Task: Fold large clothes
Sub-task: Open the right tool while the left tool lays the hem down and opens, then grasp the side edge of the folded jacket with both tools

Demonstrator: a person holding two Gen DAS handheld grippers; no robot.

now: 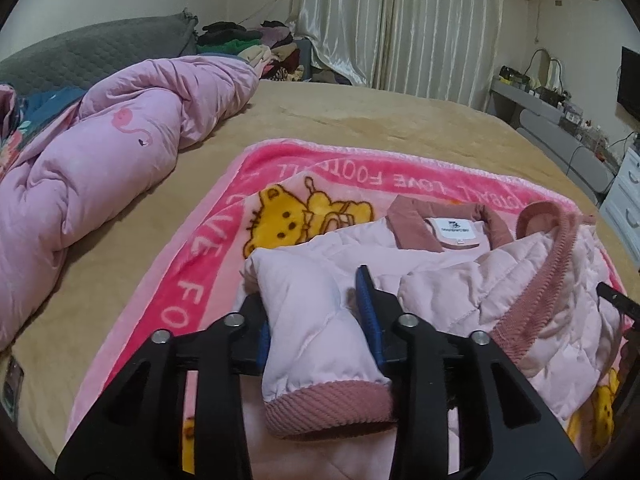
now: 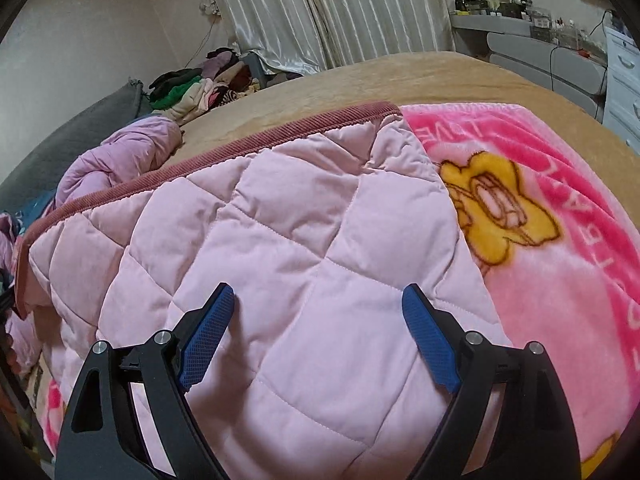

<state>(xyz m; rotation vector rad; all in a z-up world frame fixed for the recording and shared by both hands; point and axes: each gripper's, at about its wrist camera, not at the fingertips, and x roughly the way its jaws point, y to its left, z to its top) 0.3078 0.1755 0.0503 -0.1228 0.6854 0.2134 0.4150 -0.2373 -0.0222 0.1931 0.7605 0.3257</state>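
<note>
A pale pink quilted jacket (image 1: 460,276) with a dusty-rose ribbed collar (image 1: 404,220) lies on a pink cartoon blanket (image 1: 280,176). Its left sleeve (image 1: 316,332) is folded over the body, with the ribbed cuff (image 1: 332,408) toward the camera. My left gripper (image 1: 310,288) straddles that sleeve; a thin shadowed gap shows beside the right pad (image 1: 368,312), so the jaws stand a little open. In the right wrist view my right gripper (image 2: 319,289) is wide open just over the quilted panel (image 2: 280,240), gripping nothing. The ribbed front edge (image 2: 200,148) runs along the panel's far side.
The blanket (image 2: 560,280) lies on a tan bed cover (image 1: 360,120). A bunched pink duvet (image 1: 100,168) fills the left, with a grey pillow (image 1: 80,60) behind. A clothes pile (image 1: 248,44) and curtains (image 1: 400,20) are at the back. White drawers (image 1: 628,200) stand right.
</note>
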